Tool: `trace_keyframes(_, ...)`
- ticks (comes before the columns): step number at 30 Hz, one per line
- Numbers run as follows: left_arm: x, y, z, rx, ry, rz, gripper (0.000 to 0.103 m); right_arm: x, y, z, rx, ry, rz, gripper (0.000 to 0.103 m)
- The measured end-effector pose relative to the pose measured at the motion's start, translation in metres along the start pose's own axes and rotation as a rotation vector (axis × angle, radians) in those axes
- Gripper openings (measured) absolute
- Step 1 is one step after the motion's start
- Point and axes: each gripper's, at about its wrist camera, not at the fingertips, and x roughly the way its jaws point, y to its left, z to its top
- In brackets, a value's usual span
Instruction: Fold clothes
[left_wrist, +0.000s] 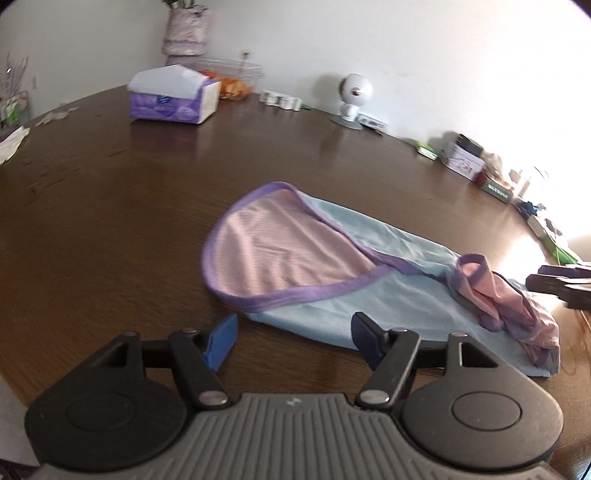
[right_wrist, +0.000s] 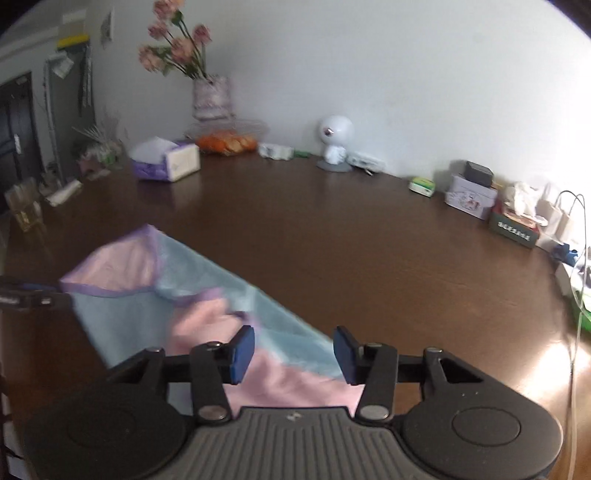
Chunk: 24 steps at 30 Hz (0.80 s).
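A soft pink-and-blue garment (left_wrist: 314, 266) with purple binding lies flat on the glossy dark wooden table (left_wrist: 110, 192), bunched at its three-o'clock end. The left gripper (left_wrist: 293, 332) and right gripper (right_wrist: 293, 350) hang released, blue pads clear of cloth.

Garment (left_wrist: 332, 258): soft matt cloth, purple-trimmed. Table (left_wrist: 110, 206): dark glossy wood. Gripper pads (right_wrist: 242, 354): matt blue. Tissue pack (left_wrist: 173, 98) at 11 o'clock: shiny wrap.
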Motion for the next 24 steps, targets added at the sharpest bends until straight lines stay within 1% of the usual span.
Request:
trace_keyframes(2, 0.005, -0.012, -0.002, 0.05, -0.005, 0.016, 0.074, 0.017, -0.006, 0.003, -0.021, 0.065, -0.008, 0.045)
trace_keyframes(3, 0.007, -0.018, -0.003, 0.082, -0.007, 0.029, 0.073, 0.021, -0.006, 0.001, -0.022, 0.075, -0.003, 0.043)
trace_keyframes(4, 0.01, -0.023, -0.003, 0.115, -0.008, 0.044, 0.071, 0.023, -0.006, -0.002, -0.017, 0.08, 0.003, 0.037)
trace_keyframes(5, 0.012, -0.027, -0.003, 0.149, -0.007, 0.057, 0.065, 0.025, -0.005, -0.005, -0.011, 0.085, 0.009, 0.035)
trace_keyframes(6, 0.015, -0.029, -0.002, 0.177, -0.008, 0.066, 0.061, 0.028, -0.004, -0.007, -0.006, 0.089, 0.015, 0.032)
trace_keyframes(8, 0.02, -0.032, 0.002, 0.21, -0.003, 0.063, 0.057, 0.022, -0.001, -0.017, -0.007, 0.092, -0.004, 0.031)
trace_keyframes(9, 0.024, -0.033, 0.006, 0.22, 0.002, 0.049, 0.055, 0.017, 0.0, -0.022, -0.007, 0.094, -0.022, 0.031)
trace_keyframes(11, 0.033, -0.036, 0.014, 0.247, 0.007, 0.026, 0.053, 0.004, 0.0, -0.033, 0.009, 0.097, -0.064, 0.031)
trace_keyframes(13, 0.045, -0.045, 0.024, 0.287, 0.022, -0.01, 0.05, -0.013, -0.002, -0.049, 0.056, 0.105, -0.118, 0.031)
trace_keyframes(15, 0.057, -0.055, 0.033, 0.334, 0.038, -0.052, 0.043, -0.034, 0.002, -0.066, 0.102, 0.121, -0.174, 0.031)
trace_keyframes(16, 0.063, -0.06, 0.038, 0.359, 0.043, -0.072, 0.043, -0.044, 0.006, -0.074, 0.118, 0.132, -0.201, 0.031)
trace_keyframes(19, 0.084, -0.074, 0.053, 0.43, 0.046, -0.125, 0.041, -0.074, 0.021, -0.087, 0.123, 0.183, -0.194, 0.032)
trace_keyframes(20, 0.088, -0.079, 0.057, 0.441, 0.052, -0.127, 0.039, -0.083, 0.026, -0.091, 0.122, 0.201, -0.188, 0.031)
trace_keyframes(22, 0.087, -0.081, 0.064, 0.432, 0.043, -0.136, 0.039, -0.106, 0.028, -0.085, 0.099, 0.161, -0.162, 0.03)
trace_keyframes(23, 0.083, -0.078, 0.067, 0.413, 0.03, -0.14, 0.041, -0.117, 0.028, -0.081, 0.086, 0.132, -0.147, 0.032)
trace_keyframes(24, 0.076, -0.071, 0.069, 0.384, 0.009, -0.14, 0.048, -0.123, 0.024, -0.073, 0.076, 0.097, -0.14, 0.036)
